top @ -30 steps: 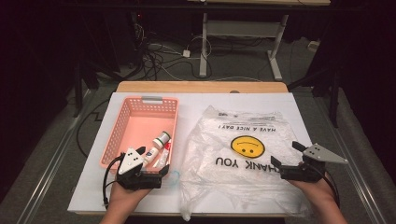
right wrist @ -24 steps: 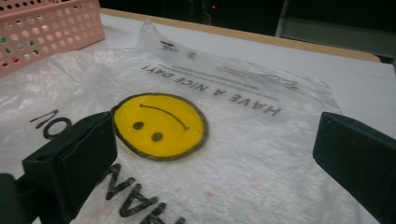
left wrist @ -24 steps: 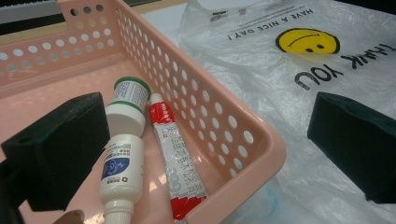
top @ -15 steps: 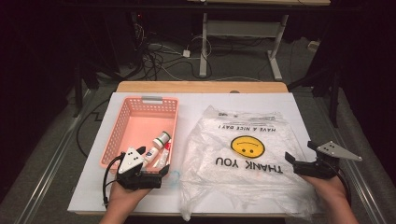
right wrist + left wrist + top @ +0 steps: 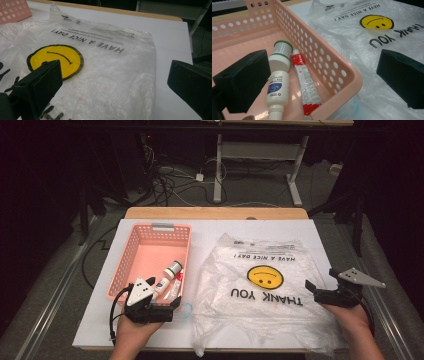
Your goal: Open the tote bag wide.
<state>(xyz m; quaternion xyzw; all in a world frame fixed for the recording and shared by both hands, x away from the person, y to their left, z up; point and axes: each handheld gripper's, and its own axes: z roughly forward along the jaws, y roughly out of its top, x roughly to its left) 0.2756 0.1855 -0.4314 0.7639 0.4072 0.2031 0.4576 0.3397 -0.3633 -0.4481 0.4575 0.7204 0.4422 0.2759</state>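
A pink basket point(image 5: 126, 265) point(image 5: 342, 75) holds a white bottle point(image 5: 277, 91) point(image 5: 161, 285), a green-rimmed jar point(image 5: 280, 55) point(image 5: 174, 269) and a red-and-white tube point(image 5: 307, 87). To its right a clear plastic bag point(image 5: 260, 285) point(image 5: 362, 37) point(image 5: 105, 75) with a yellow smiley lies flat. My left gripper point(image 5: 159, 299) point(image 5: 322, 80) is open at the basket's near right corner, one jaw over the basket floor and the other over the bag. At the bag's right edge my right gripper point(image 5: 320, 282) point(image 5: 115, 85) is open and holds nothing.
A white board point(image 5: 210, 230) covers the wooden table point(image 5: 215, 213). Bare white surface lies beyond the bag and basket. Cables and desk legs point(image 5: 218, 170) stand on the dark floor behind the table.
My right gripper has slid a little to the right, toward the bag's right edge. The left gripper and the basket items have stayed put.
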